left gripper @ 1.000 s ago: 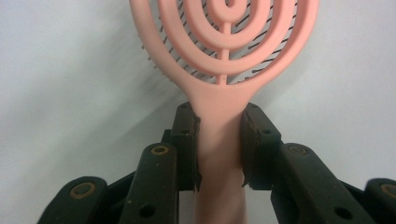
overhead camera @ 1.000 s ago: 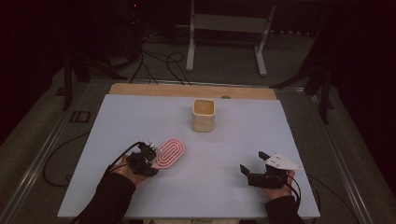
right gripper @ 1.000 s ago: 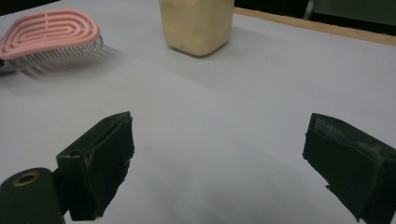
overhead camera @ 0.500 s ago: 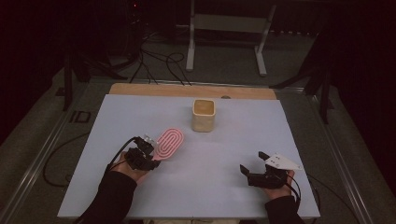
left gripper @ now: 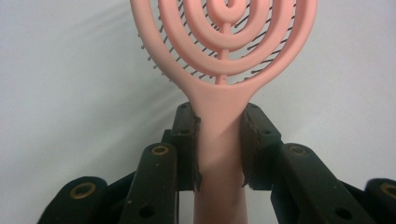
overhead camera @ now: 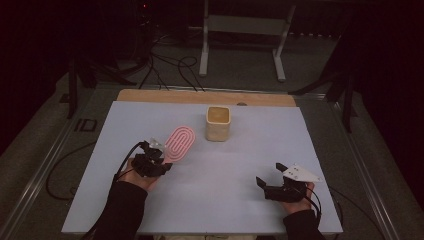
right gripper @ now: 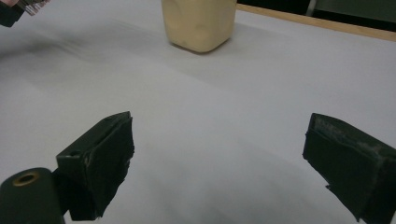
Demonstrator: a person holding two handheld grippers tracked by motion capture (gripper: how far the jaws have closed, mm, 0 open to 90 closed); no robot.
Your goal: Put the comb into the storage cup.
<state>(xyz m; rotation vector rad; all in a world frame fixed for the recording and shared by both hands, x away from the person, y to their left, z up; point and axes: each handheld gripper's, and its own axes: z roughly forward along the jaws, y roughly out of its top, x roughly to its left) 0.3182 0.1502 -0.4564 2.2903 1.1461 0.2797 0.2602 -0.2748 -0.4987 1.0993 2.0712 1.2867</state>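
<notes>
A pink hairbrush [overhead camera: 179, 143] with looped ribs and dark bristles is held above the table at centre left, its head pointing toward the cup. My left gripper [overhead camera: 159, 159] is shut on its handle; in the left gripper view both pads clamp the pink hairbrush [left gripper: 219, 140] handle, left gripper [left gripper: 218, 149]. A cream square cup [overhead camera: 218, 122] stands upright at the table's middle back, also the cream cup [right gripper: 198, 23] in the right gripper view. My right gripper [overhead camera: 270, 178] rests low at the front right, right gripper [right gripper: 219, 172], open with nothing between its jaws.
The white table top [overhead camera: 250, 150] has a wooden strip [overhead camera: 200, 97] along its far edge. Cables [overhead camera: 170, 67] and a metal stand [overhead camera: 245, 35] lie on the floor beyond it. Metal rails run along both table sides.
My left gripper has carried the hairbrush up and to the right, toward the cup, with the brush head raised. The right gripper has stayed where it was.
</notes>
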